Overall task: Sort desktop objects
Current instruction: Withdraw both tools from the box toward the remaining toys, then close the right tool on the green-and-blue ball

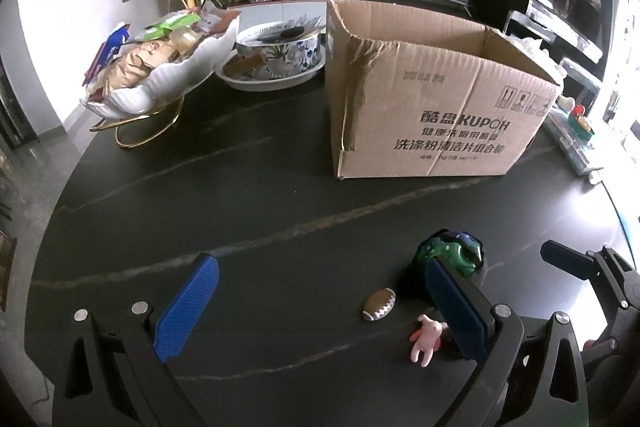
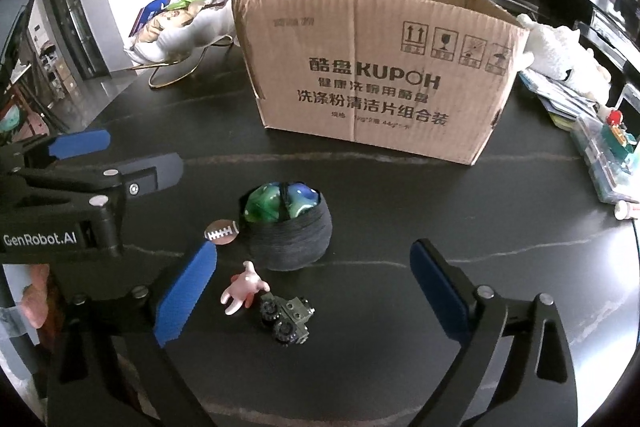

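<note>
Small toys on counter (image 2: 400, 211), both grippers spread, nothing held.
Between right gripper (image 2: 314, 291) fingers: pink figurine (image 2: 244, 287), wheeled toy vehicle (image 2: 286, 317); toy football (image 2: 221, 231) and dark pouch (image 2: 290, 241) beyond. Figurine looks light, rigid; pinch the torso. Cardboard box (image 2: 372, 75) farther ahead. Left gripper (image 1: 320, 311) alongside.

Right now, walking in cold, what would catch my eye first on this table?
Probably the big open cardboard box standing at the back of the dark table. In front of it sits a cluster of small toys: a black pouch holding green and blue balls, a tiny football, a pink figure and a little wheeled vehicle, between two open grippers.
</note>
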Tool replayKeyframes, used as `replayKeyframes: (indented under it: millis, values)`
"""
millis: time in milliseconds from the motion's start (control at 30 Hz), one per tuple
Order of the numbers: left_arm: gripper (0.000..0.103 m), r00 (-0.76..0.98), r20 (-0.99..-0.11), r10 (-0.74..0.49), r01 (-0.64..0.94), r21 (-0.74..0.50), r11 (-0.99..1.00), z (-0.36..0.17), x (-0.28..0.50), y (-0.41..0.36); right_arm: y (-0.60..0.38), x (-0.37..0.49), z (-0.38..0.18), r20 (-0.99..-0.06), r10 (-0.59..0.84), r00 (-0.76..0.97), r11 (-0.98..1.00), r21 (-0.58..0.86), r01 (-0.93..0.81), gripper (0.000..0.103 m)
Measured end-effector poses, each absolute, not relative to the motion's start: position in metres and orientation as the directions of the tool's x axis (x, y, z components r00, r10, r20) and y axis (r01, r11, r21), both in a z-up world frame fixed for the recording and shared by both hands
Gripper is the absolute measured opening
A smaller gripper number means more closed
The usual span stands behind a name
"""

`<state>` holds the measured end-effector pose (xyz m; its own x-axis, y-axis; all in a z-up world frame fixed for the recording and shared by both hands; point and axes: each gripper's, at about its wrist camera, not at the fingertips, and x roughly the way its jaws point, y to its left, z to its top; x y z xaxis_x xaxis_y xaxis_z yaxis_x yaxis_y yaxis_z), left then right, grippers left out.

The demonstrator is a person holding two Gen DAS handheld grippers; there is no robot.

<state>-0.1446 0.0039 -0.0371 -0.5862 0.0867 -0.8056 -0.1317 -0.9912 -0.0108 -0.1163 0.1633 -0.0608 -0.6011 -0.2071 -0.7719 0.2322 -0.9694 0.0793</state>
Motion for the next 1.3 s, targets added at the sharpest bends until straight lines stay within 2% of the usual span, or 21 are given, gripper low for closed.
replayKeyframes:
  millis: [200,833,1033,1200,1300]
  values:
    - [0.102,-0.555,-0.828,0.086,-0.142,-0.008,-0.990,-0.051,-0.148,0.006,0.160,-0.126,-0.069,-0.785,-0.226,-0.576,-0.967,0.108,0.233,0.089]
    - [0.102,-0.497,-0.860,0.113,-0.158,-0.038,-0.987,-0.067,-0.157,0.009,0.143,-0.151,-0.085,-0.810,-0.203,-0.551,-0.962,0.060,0.266,0.082]
    - [0.102,-0.481,-0.867,0.128,-0.157,-0.059,-0.986,-0.069,-0.158,0.008,0.138,-0.154,-0.087,-0.809,-0.214,-0.548,-0.956,0.057,0.288,0.073]
    - [0.102,-0.474,-0.871,0.127,-0.155,-0.060,-0.986,-0.071,-0.159,0.006,0.134,-0.156,-0.091,-0.815,-0.227,-0.532,-0.949,0.063,0.309,0.061]
    - [0.102,-0.471,-0.873,0.127,-0.149,-0.063,-0.987,-0.072,-0.159,0.004,0.134,-0.157,-0.092,-0.815,-0.229,-0.532,-0.949,0.065,0.309,0.061]
